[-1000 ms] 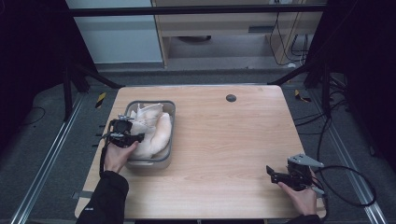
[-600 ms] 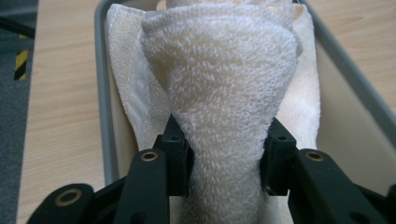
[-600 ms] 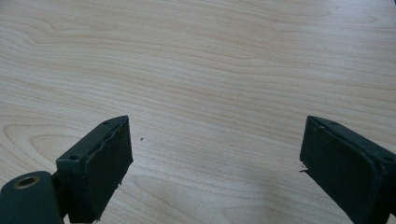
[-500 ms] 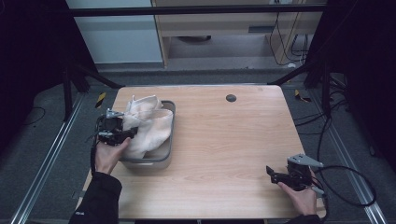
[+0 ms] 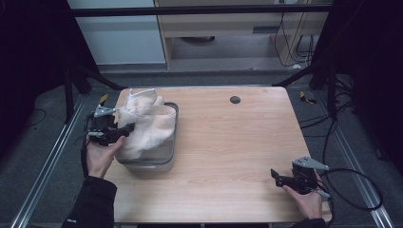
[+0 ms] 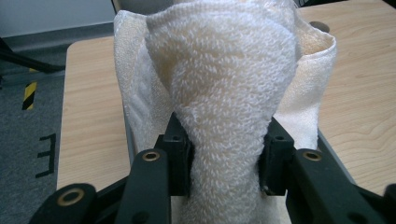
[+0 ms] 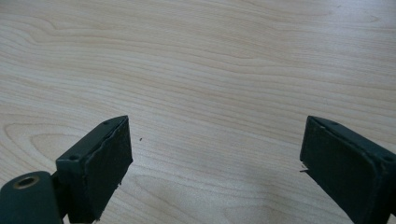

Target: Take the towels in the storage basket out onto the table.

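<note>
Towel: a cream terry towel [image 5: 145, 128], bunched and partly lifted, its lower folds in the metal tray [image 5: 172, 142] at the left of the bench [image 5: 237, 152], its upper folds draped over the tray's near-left rim towards the left gripper [image 5: 124, 131].
Left gripper: jaws clamped on a thick gathered fold of the towel; in the left gripper view the pads [image 6: 180, 154] press in on the cloth [image 6: 224, 93] from both sides, and the fabric bulges above them.
Tray: grey, shallow, rectangular, near the bench's left edge; the towel covers most of its inside.
Right gripper: resting low at the near-right corner of the bench [image 5: 278, 178], well apart from the towel; in the right gripper view its jaws stand wide apart with nothing between them, bare wood [image 7: 210, 70] below.
Progress: by my reading, the grasp is made and the lift out of the tray is under way; the towel is not yet clear of the tray, and carrying it off and setting it down or spreading it are left.
Hidden: the tray's floor and anything under the towel; the towel's far edge, cut off at the top of the left gripper view; how many layers the jaws hold.
Other: a small dark round hole [image 5: 235, 99] at the far side of the bench.
</note>
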The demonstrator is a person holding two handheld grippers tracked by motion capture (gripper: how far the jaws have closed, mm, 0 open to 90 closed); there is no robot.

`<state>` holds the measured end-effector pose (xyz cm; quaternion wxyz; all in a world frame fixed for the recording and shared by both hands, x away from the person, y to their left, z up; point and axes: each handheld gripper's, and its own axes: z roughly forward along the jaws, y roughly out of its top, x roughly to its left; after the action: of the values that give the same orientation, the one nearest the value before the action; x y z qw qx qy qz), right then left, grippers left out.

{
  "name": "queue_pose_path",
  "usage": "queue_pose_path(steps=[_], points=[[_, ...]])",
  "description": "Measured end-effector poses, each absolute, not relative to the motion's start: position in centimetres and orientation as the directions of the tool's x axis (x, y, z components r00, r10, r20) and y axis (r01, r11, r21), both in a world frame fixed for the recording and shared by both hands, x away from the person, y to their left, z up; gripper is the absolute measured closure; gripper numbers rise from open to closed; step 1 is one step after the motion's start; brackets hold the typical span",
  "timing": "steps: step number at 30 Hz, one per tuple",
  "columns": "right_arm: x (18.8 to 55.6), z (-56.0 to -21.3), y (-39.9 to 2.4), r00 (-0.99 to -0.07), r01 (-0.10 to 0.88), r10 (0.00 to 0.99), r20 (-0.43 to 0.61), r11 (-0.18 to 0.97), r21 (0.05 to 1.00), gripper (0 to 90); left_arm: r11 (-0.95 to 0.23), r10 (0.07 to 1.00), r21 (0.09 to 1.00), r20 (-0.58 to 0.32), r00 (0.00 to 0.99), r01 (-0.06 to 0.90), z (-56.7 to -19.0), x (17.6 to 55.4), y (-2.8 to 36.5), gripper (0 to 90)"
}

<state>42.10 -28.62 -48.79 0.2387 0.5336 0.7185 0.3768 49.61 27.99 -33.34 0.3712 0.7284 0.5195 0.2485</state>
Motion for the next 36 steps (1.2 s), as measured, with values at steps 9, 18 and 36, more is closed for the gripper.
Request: queue_pose_path(steps=[9,18,36], points=[[42.1,-48.8,-28.6,-0.316,0.587,0.947,0.061,0.144,0.796,9.1,-0.186,0.927,0.823,-0.035,0.374,0.537,-31.1,48.5,27.6,61.8],[42.1,-48.8,-28.7,-0.315,0.583,0.947,0.056,0.147,0.799,9.1,-0.197,0.910,0.840,-0.034,0.413,0.505,-29.6,47.6,26.9,61.7],[42.1,-48.8,-28.7,-0.315,0.579,0.948,0.053,0.147,0.802,9.1,-0.245,0.865,0.857,-0.017,0.501,0.453,-27.6,46.6,23.5,61.5]])
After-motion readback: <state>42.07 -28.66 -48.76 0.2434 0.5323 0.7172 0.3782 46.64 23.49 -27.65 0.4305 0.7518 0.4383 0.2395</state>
